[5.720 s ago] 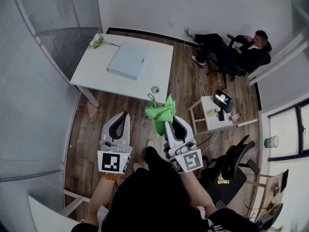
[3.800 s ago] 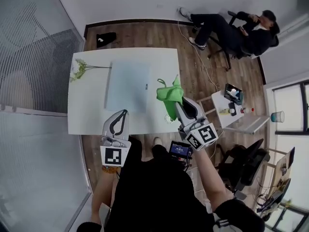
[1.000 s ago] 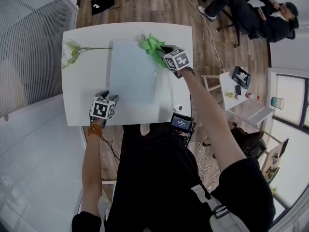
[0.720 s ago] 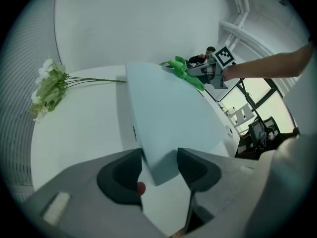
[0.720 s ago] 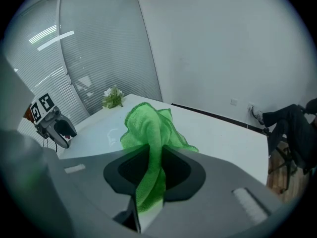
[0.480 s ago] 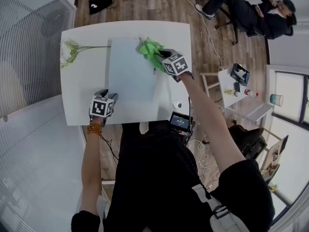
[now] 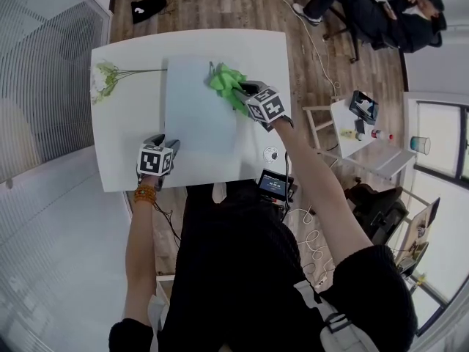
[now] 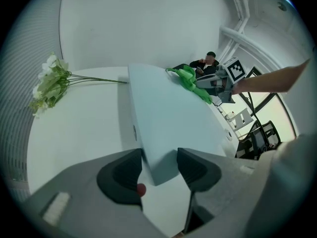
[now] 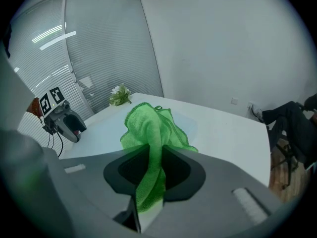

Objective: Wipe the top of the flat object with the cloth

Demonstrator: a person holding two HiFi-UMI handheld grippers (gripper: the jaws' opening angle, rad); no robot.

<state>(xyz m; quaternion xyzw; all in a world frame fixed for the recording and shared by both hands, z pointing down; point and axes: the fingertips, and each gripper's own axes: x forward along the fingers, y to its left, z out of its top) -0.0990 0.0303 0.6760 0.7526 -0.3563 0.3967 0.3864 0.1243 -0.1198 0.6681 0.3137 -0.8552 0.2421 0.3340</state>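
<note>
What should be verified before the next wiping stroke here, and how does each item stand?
1. Cloth gripped by the right tongs: ok, it is pinched between both jaws.
2. Cloth on the flat object: ok, it lies on the top near the far right corner.
3. Flat object steadied: ok, the left tongs bracket its near left corner.
4. Stroke path bare: ok, nothing but the cloth lies on the top.
5. Flowers out of the way: ok, they lie beside the object on the table, with only the stem ends reaching its edge.
6. Pressure of the cloth on the top: cannot tell.
</note>
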